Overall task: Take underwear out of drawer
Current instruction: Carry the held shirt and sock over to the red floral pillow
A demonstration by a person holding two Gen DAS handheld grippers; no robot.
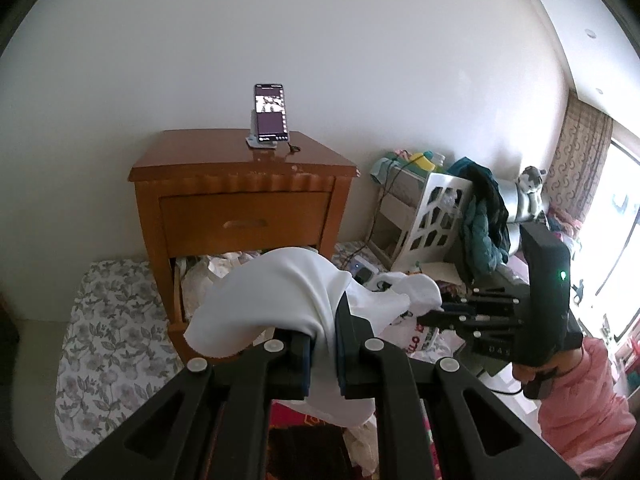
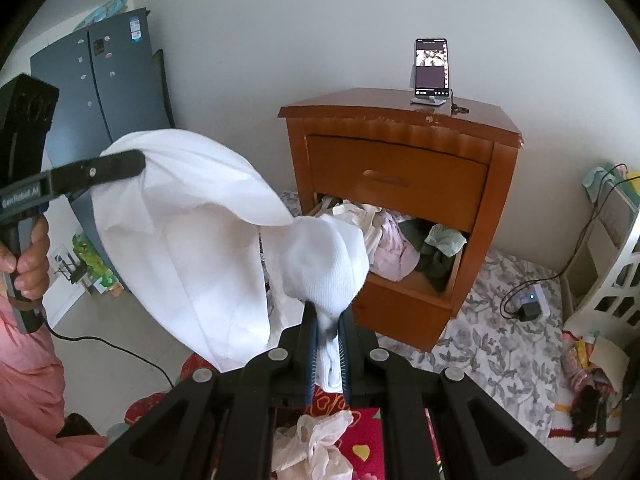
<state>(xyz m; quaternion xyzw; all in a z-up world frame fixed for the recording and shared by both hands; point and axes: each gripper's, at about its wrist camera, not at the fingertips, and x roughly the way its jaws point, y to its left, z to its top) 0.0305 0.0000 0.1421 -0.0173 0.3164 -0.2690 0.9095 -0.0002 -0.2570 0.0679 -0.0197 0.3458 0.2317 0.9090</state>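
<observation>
I have both tongs clamped narrow on one white piece of underwear (image 2: 176, 240), which hangs stretched in the air between them, clear of the drawer. In the left wrist view my left tongs (image 1: 323, 344) rise from the bottom centre, angled downward, with the cloth bunched between the pads and draped up and over the fingertips. At the right of that frame my right tongs (image 1: 436, 312) reach in sideways, pinching the far end of the cloth; the hand (image 1: 532, 372) grips the handle low, below a pink sleeve (image 1: 580, 408). In the right wrist view the right tongs (image 2: 328, 328) hold a thick wad of the fabric at lower centre, while the left tongs come in from the left edge, biting the upper left corner. Behind the garment stands the wooden nightstand (image 2: 400, 152); its lower drawer (image 2: 404, 280) is pulled open and filled with crumpled clothes. A phone (image 2: 431, 66) stands upright on top.
</observation>
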